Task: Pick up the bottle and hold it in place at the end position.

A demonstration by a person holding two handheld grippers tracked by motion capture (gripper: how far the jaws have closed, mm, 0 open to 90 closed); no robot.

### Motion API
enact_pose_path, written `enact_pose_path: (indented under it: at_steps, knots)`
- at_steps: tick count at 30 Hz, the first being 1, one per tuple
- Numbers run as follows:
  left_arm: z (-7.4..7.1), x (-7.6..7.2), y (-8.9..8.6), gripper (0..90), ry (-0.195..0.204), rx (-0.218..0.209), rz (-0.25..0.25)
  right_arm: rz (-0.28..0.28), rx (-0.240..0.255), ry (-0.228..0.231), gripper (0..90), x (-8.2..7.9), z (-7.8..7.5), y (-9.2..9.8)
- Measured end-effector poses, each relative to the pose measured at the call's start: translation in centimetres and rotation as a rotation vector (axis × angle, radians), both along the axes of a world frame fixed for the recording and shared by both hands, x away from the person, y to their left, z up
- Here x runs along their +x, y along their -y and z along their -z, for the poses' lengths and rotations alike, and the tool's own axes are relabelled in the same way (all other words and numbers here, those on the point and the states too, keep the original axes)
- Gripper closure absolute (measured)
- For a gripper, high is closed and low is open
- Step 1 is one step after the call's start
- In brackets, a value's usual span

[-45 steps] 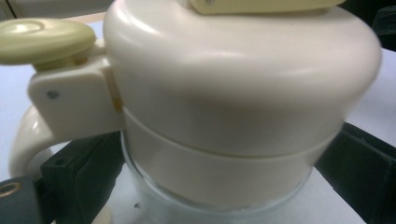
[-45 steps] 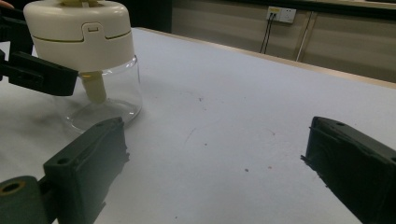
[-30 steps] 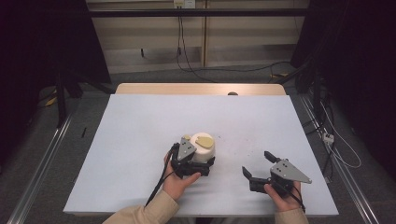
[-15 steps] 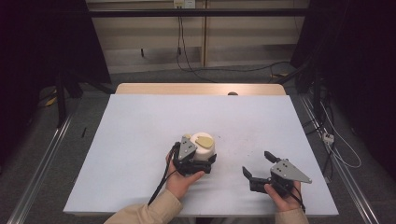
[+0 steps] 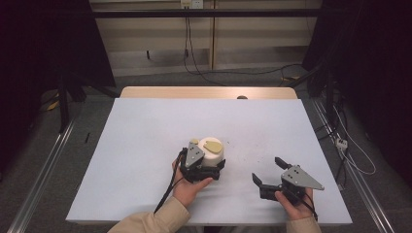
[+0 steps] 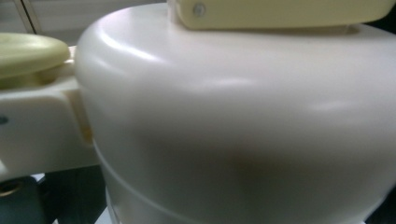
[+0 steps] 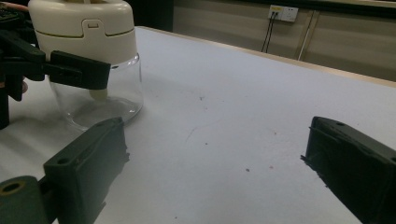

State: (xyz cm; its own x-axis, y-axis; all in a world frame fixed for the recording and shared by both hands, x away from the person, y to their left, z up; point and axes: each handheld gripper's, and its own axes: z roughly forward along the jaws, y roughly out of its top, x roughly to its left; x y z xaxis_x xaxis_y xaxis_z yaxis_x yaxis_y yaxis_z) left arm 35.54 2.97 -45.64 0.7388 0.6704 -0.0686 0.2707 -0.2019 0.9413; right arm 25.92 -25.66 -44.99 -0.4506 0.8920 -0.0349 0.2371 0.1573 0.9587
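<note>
From above I see a pale blue-white tabletop (image 5: 145, 145) with a person's two forearms coming in from the near edge, each hand holding a claw. Near the middle of the tabletop, toward the near side, stands a small jar (image 5: 210, 153) with a cream lid and a clear glass body; a yellowish tab sits on top of the lid.

My left claw (image 5: 204, 165) is at the jar, its black jaws reaching along either side of the body. In the right gripper view one black jaw lies across the glass just under the lid (image 7: 81, 28). The left gripper view is pressed so close that the cream lid is blurred, so I think the jaws are clamped on the jar, though I cannot see firm contact on both sides.

My right claw (image 5: 270, 172) rests on the tabletop well to the right of the jar, apart from it. Its jaws are spread wide with nothing between them, only bare tabletop with a few dark specks.
</note>
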Motion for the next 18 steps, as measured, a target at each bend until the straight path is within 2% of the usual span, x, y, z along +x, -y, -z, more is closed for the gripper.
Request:
enact_pose_path:
  at_steps: [5,10,18]
  knots:
    - [0.01,0.04,-0.1,4.9,0.004,-0.002,0.003,0.0,0.001,0.001,4.5,0.03,-0.01,0.04]
    - [0.04,0.13,-0.33,4.9,-0.013,-0.034,-0.005,0.002,0.002,0.0,4.5,-0.02,-0.03,0.05]
    - [-0.12,0.25,-0.47,5.0,-0.014,-0.046,0.006,0.001,0.005,0.0,4.5,0.01,-0.05,0.05]
